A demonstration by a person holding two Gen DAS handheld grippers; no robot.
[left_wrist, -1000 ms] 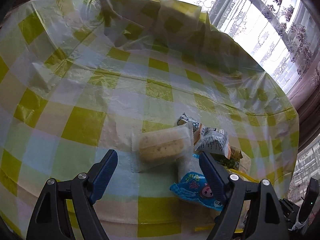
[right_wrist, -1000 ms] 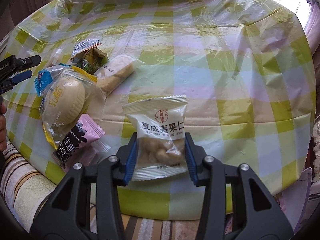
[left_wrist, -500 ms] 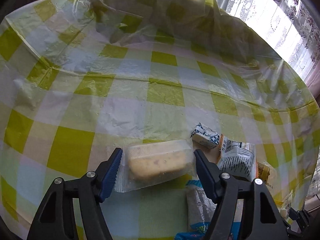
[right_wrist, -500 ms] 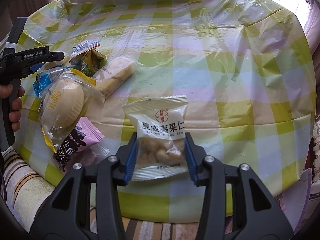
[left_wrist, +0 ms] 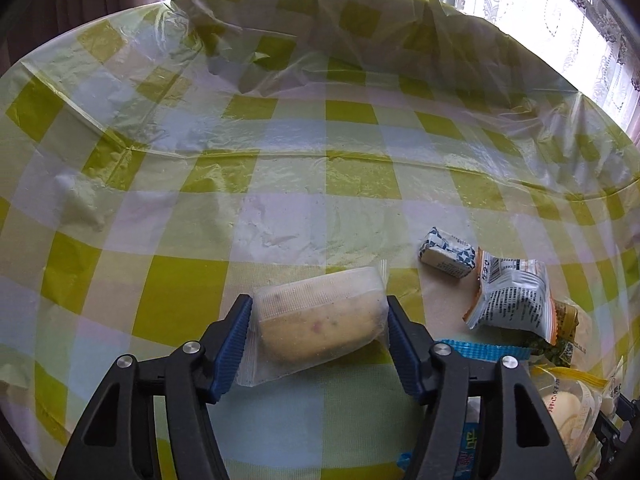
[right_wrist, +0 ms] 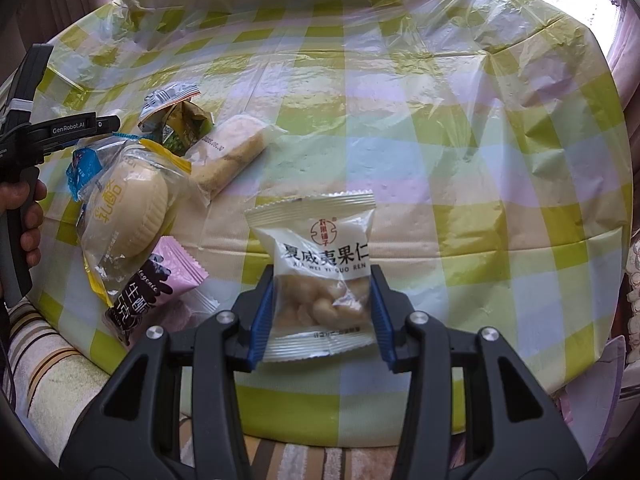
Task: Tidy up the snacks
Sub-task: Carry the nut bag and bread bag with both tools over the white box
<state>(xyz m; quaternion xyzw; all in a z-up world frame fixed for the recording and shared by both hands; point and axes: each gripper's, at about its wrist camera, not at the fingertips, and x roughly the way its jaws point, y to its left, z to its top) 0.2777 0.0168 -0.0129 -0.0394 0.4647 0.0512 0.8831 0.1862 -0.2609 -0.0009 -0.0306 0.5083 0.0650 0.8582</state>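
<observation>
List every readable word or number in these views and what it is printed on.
"夏威夷果仁" and "XIA WEI YI GUO REN": nut packet in the right claw.
"GenRobot.AI": left claw.
"乳酪": bun wrapper.
Other packets' print: too blurred.

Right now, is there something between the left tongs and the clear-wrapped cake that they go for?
Nothing visible stands between them. The left tongs already have the clear-wrapped cake between their two blue pads, which touch the wrapper's ends. The small blue-and-white packet and the white barcode pouch lie apart, to the right.
</observation>
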